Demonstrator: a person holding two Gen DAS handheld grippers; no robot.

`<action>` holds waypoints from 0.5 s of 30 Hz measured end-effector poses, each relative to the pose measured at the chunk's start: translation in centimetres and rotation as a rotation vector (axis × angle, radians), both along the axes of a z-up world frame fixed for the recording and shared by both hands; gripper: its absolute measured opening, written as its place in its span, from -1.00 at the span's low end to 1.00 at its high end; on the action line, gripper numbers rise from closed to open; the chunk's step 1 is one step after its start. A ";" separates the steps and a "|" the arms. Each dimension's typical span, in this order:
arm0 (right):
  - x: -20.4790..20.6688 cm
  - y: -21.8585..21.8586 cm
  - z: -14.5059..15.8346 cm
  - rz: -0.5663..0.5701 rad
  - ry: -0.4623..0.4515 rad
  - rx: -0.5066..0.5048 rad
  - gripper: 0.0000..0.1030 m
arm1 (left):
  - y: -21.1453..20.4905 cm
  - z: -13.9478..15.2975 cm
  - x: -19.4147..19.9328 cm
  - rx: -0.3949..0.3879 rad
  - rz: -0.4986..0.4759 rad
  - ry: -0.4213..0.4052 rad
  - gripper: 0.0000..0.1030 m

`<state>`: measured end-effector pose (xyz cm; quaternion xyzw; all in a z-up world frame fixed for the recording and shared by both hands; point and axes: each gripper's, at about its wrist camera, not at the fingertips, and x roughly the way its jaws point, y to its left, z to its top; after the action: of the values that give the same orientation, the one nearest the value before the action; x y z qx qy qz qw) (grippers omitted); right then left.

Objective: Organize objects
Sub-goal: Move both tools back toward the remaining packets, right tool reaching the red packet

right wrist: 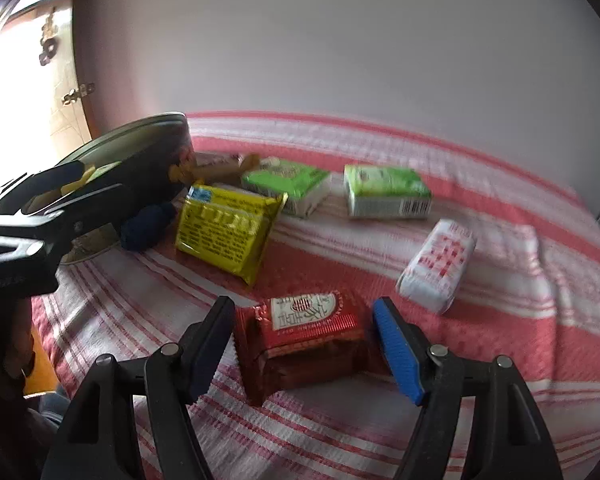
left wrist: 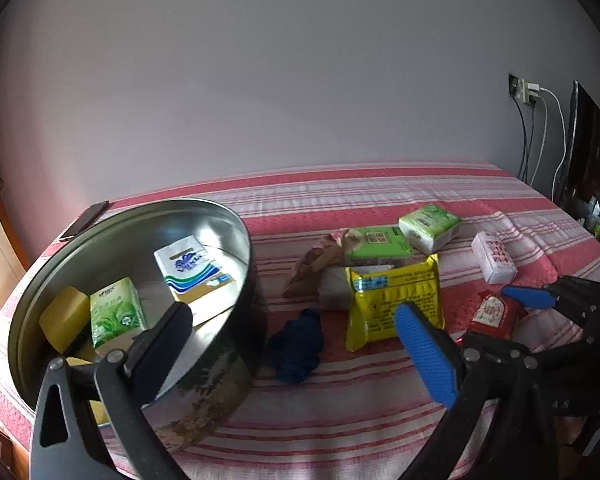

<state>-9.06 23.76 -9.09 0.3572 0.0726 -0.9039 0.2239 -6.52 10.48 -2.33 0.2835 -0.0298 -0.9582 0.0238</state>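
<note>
Now both hand-held grippers agape: right hand-held gripper (right wrist: 304,344) astride red packet (right wrist: 304,340), left hand-held gripper (left wrist: 296,344) empty

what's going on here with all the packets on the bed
A person is sorting small packets into a round metal tin on a striped bedspread. The right claw is open around a red packet, not yet gripping it. The left claw hangs open by the tin, which already holds tissue packs and a yellow block. A yellow packet, green packs and a white pack still lie loose.
</note>
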 end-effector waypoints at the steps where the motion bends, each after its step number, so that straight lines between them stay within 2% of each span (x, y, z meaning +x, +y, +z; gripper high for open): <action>1: -0.1 0.2 0.0 -0.010 0.001 -0.002 0.42 | 0.1 -0.1 0.0 -0.003 -0.002 0.000 0.99; 6: -0.4 0.9 -0.3 -0.027 -0.030 -0.028 0.36 | 1.0 -0.5 -0.2 -0.017 -0.016 -0.007 0.99; 8: 0.0 1.2 -0.2 -0.027 -0.024 -0.036 0.29 | 1.2 -0.6 -0.3 -0.030 -0.013 -0.006 0.99; 9: 0.1 1.3 -0.2 -0.028 -0.020 -0.043 0.19 | 1.3 -0.6 -0.3 -0.034 -0.012 -0.004 0.99; 15: 0.8 2.7 0.3 -0.058 0.025 -0.129 0.06 | 2.3 -0.1 0.0 -0.059 -0.013 0.027 0.99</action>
<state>-8.26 26.42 -8.79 0.3327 0.0067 -0.9172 0.2190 -6.56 12.75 -2.48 0.2697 -0.0597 -0.9607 0.0262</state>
